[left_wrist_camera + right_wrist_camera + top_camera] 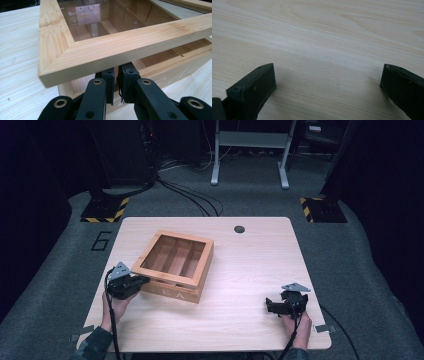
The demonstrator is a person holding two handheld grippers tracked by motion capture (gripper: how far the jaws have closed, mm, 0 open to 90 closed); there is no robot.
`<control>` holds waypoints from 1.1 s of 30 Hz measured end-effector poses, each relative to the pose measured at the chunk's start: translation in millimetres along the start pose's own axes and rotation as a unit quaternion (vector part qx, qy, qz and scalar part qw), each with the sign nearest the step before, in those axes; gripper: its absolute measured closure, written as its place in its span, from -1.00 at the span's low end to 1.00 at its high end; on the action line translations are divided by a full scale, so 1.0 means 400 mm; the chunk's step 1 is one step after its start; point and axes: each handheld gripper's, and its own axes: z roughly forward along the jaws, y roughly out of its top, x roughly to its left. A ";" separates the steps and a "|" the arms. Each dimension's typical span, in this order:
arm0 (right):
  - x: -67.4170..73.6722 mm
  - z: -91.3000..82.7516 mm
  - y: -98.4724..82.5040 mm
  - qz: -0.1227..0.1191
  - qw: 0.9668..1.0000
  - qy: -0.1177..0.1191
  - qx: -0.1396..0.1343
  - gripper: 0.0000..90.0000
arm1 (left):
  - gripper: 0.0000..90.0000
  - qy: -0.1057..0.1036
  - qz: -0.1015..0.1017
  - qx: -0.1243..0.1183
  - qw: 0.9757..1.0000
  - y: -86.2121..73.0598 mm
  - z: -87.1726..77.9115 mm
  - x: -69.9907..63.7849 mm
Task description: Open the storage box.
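Observation:
A shallow wooden box (175, 265) with a glass-paned lid stands on the left half of the table, and dividers show through the pane. My left gripper (144, 281) is at its near left corner. In the left gripper view the lid's wooden frame (125, 42) sits a little above the box wall (190, 65), and my left gripper (116, 75) is tucked under that frame with its jaws nearly together; the frame hides whether anything is between them. My right gripper (270, 306) rests low over bare table at the near right, open (327, 72) with nothing between its jaws.
The light wooden table (250, 270) has a round dark grommet (239, 229) near its far edge. Cables trail from both grippers off the near edge. On the floor beyond stand a metal frame's legs (250, 150) and stands with yellow-black striped bases (105, 210).

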 end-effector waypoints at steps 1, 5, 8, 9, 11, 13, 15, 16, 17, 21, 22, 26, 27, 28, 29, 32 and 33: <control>0.000 0.000 0.000 0.000 1.000 0.000 0.000 -1.00 | 0.81 0.000 0.000 0.000 1.000 0.000 0.000 0.000; 0.000 0.000 0.000 0.000 1.000 0.000 0.000 -1.00 | 0.79 0.004 0.001 0.012 1.000 0.000 -0.018 -0.004; 0.000 0.000 0.000 0.000 1.000 0.000 0.000 -1.00 | 0.78 0.010 -0.002 0.016 1.000 -0.007 -0.033 -0.009; 0.000 0.000 0.000 0.000 1.000 0.000 0.000 -1.00 | 0.78 0.007 -0.001 0.028 1.000 -0.012 -0.035 -0.007; 0.000 0.000 0.000 0.000 1.000 0.000 0.000 -1.00 | 0.77 0.005 -0.007 0.037 0.999 -0.026 -0.034 -0.006; 0.000 0.000 0.000 0.000 1.000 0.000 0.000 -1.00 | 0.76 0.008 -0.009 0.039 0.999 -0.035 -0.033 -0.005; 0.000 0.000 0.000 0.000 1.000 0.000 0.000 -1.00 | 0.72 0.012 -0.019 0.035 0.999 -0.055 -0.042 0.004; 0.000 0.000 0.000 0.000 1.000 0.000 0.000 -1.00 | 0.71 0.011 -0.023 0.033 0.999 -0.059 -0.046 0.007; 0.000 0.000 0.000 0.000 1.000 0.000 0.000 -1.00 | 0.69 0.011 -0.023 0.033 0.999 -0.059 -0.046 0.007; 0.000 0.000 0.000 0.000 1.000 0.000 0.000 -1.00 | 0.58 0.012 -0.029 0.042 0.999 -0.098 -0.072 0.006; 0.000 0.000 0.000 0.000 1.000 0.000 0.000 -1.00 | 0.52 0.013 -0.027 0.045 0.999 -0.106 -0.076 0.006; 0.000 0.000 0.000 0.000 1.000 0.000 0.000 -1.00 | 0.27 0.030 -0.032 0.053 0.998 -0.151 -0.094 0.000; 0.000 0.000 0.000 0.000 1.000 0.000 0.000 -1.00 | 0.20 0.035 -0.034 0.058 0.997 -0.161 -0.098 0.000; 0.000 0.000 0.000 0.000 1.000 0.000 0.000 -1.00 | 0.12 0.037 -0.036 0.063 0.997 -0.172 -0.102 0.000; 0.000 0.000 0.000 0.000 1.000 -0.001 0.000 -1.00 | 0.05 0.039 -0.038 0.064 0.996 -0.183 -0.106 -0.001; 0.000 0.000 0.000 0.000 1.000 -0.001 0.000 -1.00 | -0.15 0.049 -0.040 0.068 0.996 -0.213 -0.117 -0.002; 0.000 0.000 0.000 0.000 1.000 -0.001 0.000 -1.00 | -0.19 0.052 -0.043 0.070 0.995 -0.220 -0.121 -0.001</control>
